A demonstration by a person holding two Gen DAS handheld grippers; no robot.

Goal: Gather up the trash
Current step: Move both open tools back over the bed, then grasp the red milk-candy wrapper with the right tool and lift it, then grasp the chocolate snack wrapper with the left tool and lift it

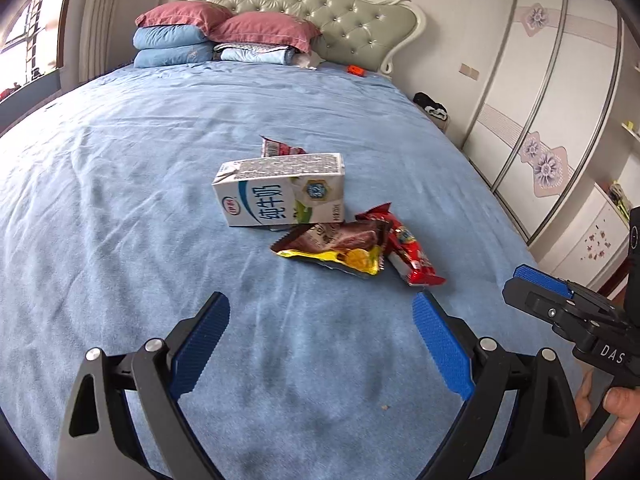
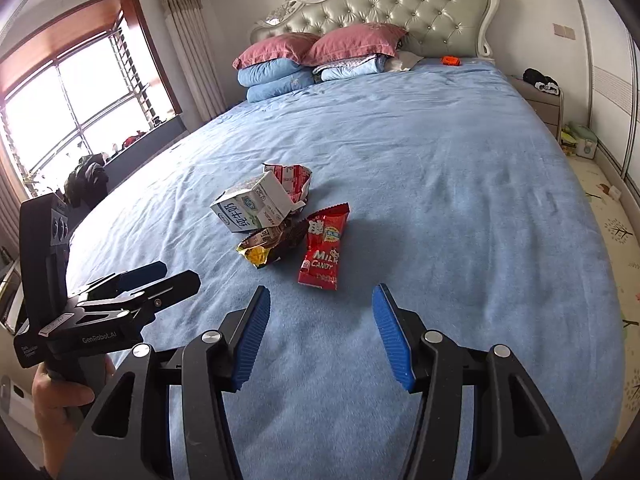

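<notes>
Lying mid-bed on the blue bedspread (image 1: 120, 200), a white milk carton (image 1: 280, 192), brown-yellow snack wrapper (image 1: 336, 250), red candy packet (image 2: 322, 252) and crumpled red-white wrapper (image 2: 294, 180) cluster together. Left gripper (image 1: 322, 312) and right gripper (image 2: 320, 304) hover near, jaws apart, unobstructed. Stacked pink and blue pillows (image 1: 188, 36) sit well beyond.

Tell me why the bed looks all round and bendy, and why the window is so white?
Both wrist views use fisheye lenses, so the blue bed bulges and the edges go dark. In the right wrist view, daylight washes out the window. There, the right claw sits close to the red candy wrapper, with a soft shadow beside the wrapper.
</notes>
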